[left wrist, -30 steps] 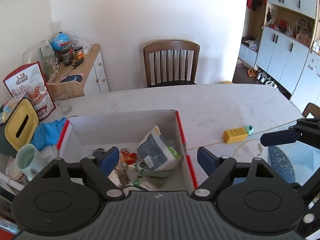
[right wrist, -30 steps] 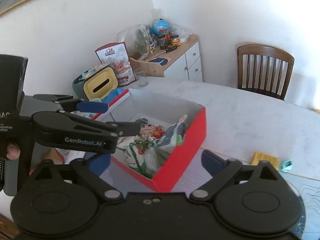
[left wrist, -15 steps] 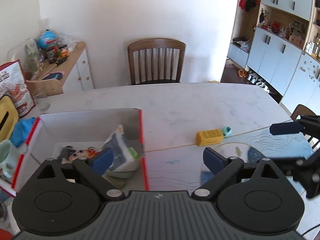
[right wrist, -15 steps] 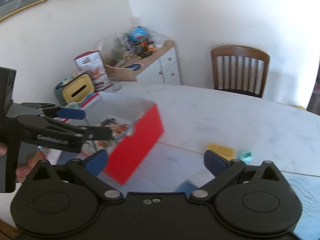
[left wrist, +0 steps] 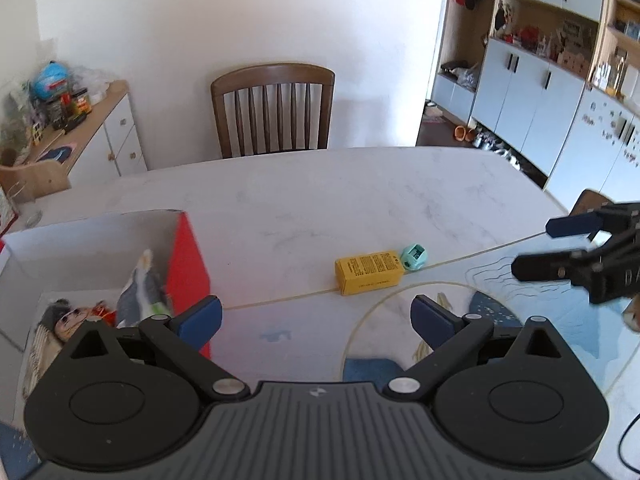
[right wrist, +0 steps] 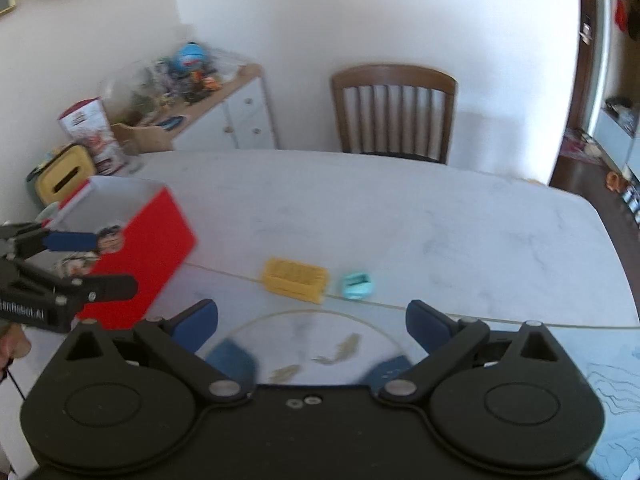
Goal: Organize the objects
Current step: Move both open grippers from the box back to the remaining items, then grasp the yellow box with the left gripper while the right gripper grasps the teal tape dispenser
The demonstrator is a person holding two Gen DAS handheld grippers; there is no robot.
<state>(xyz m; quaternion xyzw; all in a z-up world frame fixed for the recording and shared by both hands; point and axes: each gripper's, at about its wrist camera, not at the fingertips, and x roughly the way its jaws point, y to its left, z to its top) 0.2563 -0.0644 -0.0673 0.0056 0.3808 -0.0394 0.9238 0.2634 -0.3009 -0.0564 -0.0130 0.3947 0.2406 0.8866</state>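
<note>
- Counter (left wrist: 360,200) of pale marble carried one red box (left wrist: 188,256), one yellow carton (left wrist: 368,272) and one teal sharpener (left wrist: 415,257) touching it.
- Red box held toys, visible inside only from the left wrist.
- Left gripper (left wrist: 316,316) hovered level beside the box, fingers wide apart, empty.
- Right gripper (right wrist: 312,318) hovered before the carton, equally spread, empty.

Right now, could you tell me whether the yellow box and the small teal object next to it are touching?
Cannot tell. In the left wrist view the yellow box and the teal object seem to meet; the blurred right wrist view shows a thin gap between them.
</note>
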